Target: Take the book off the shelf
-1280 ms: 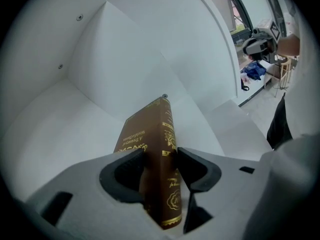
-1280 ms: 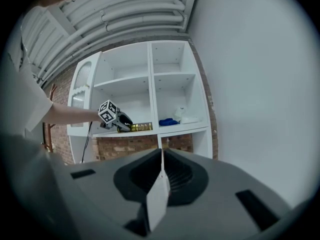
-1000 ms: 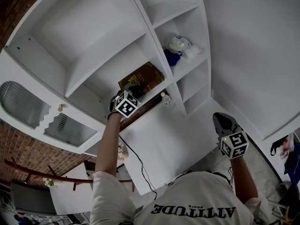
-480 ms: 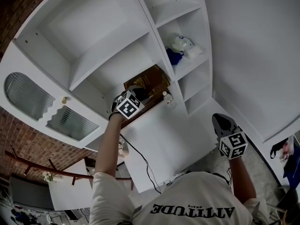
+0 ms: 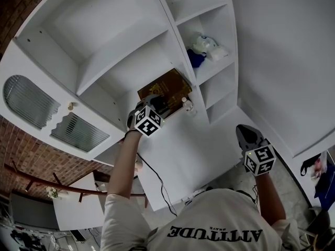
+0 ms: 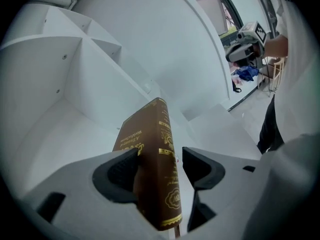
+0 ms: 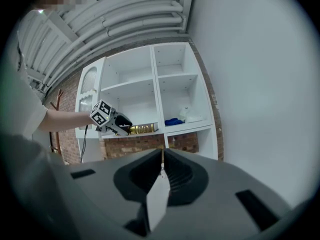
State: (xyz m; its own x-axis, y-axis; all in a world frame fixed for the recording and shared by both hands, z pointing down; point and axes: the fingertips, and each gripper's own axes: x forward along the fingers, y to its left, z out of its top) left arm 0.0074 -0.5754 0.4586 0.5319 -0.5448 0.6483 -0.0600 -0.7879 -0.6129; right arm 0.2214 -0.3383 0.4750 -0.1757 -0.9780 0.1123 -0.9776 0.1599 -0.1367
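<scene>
Two grippers: left gripper jaws opening around brown book on shelf; right gripper, at 4 o'clock, is closed.

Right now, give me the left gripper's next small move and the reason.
Probably close the jaws on the book. The left gripper has its jaws opening with the book between them, a gap shows beside one pad, and the book rests on the shelf, so likely nothing grips it yet.

Shirt back bore "ATTITUDE", seen upside down; smaller word by it was unreadable. Book carried gold lettering on spine and cover, too skewed to read.
</scene>
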